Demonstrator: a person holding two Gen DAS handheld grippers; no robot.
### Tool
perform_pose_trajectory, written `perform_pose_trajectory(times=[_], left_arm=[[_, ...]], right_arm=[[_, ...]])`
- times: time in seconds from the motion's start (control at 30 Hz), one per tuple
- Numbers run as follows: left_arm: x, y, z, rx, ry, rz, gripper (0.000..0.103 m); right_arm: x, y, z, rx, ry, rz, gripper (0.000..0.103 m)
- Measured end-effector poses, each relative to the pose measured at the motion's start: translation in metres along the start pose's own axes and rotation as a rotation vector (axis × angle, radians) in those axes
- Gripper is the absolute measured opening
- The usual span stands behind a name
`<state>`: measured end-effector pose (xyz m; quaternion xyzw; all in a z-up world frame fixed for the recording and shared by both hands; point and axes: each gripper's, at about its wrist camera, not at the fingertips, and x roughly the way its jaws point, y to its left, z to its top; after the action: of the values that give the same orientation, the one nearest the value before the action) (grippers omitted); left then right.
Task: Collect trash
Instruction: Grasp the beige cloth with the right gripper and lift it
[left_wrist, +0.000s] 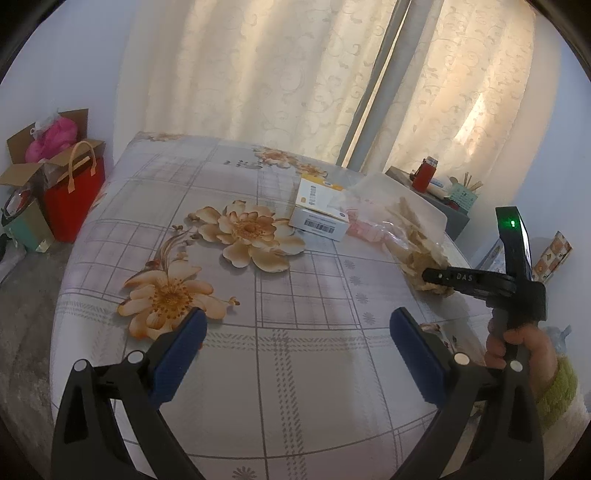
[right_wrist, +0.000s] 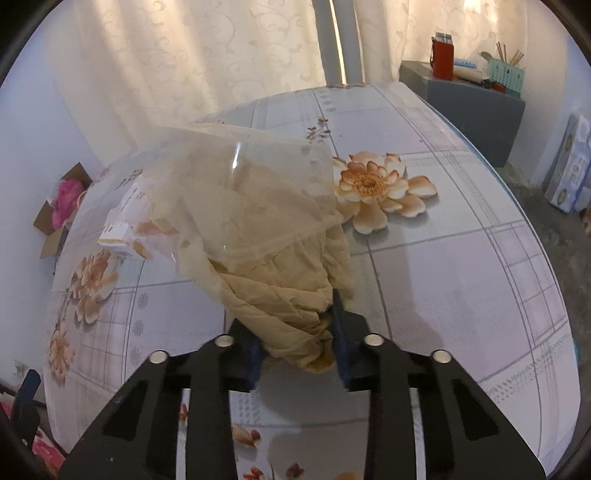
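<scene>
My right gripper (right_wrist: 297, 339) is shut on a crumpled tan paper wad in a clear plastic bag (right_wrist: 258, 229), held just above the flowered tablecloth. In the left wrist view the right gripper (left_wrist: 430, 275) pinches the same bag (left_wrist: 410, 240) at the table's right side. My left gripper (left_wrist: 297, 332) is open and empty, low over the table's near part. A white and yellow box (left_wrist: 319, 208) lies on the table beyond it, with a pink wrapper (left_wrist: 364, 225) beside it.
The round table (left_wrist: 295, 387) wears a plaid flowered cloth. A red bag (left_wrist: 74, 192) and open cardboard boxes (left_wrist: 40, 155) stand on the floor at left. A grey cabinet (right_wrist: 472, 99) with a red bottle stands by the curtain.
</scene>
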<state>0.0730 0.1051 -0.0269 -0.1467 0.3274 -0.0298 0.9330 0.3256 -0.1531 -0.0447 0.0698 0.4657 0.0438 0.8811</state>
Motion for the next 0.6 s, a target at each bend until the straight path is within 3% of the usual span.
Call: perform_pose_trajectory(times=[0.2, 0.6], left_arm=[[-0.003, -0.006, 0.0, 0.02, -0.002, 0.0, 0.097], [-0.013, -0.018, -0.003, 0.049, -0.009, 0.001, 0.097]], right_arm=[[-0.013, -0.001, -0.016, 0.012, 0.028, 0.072, 0.018], [-0.045, 0.027, -0.073, 0.014, 0.142, 0.257, 0.019]])
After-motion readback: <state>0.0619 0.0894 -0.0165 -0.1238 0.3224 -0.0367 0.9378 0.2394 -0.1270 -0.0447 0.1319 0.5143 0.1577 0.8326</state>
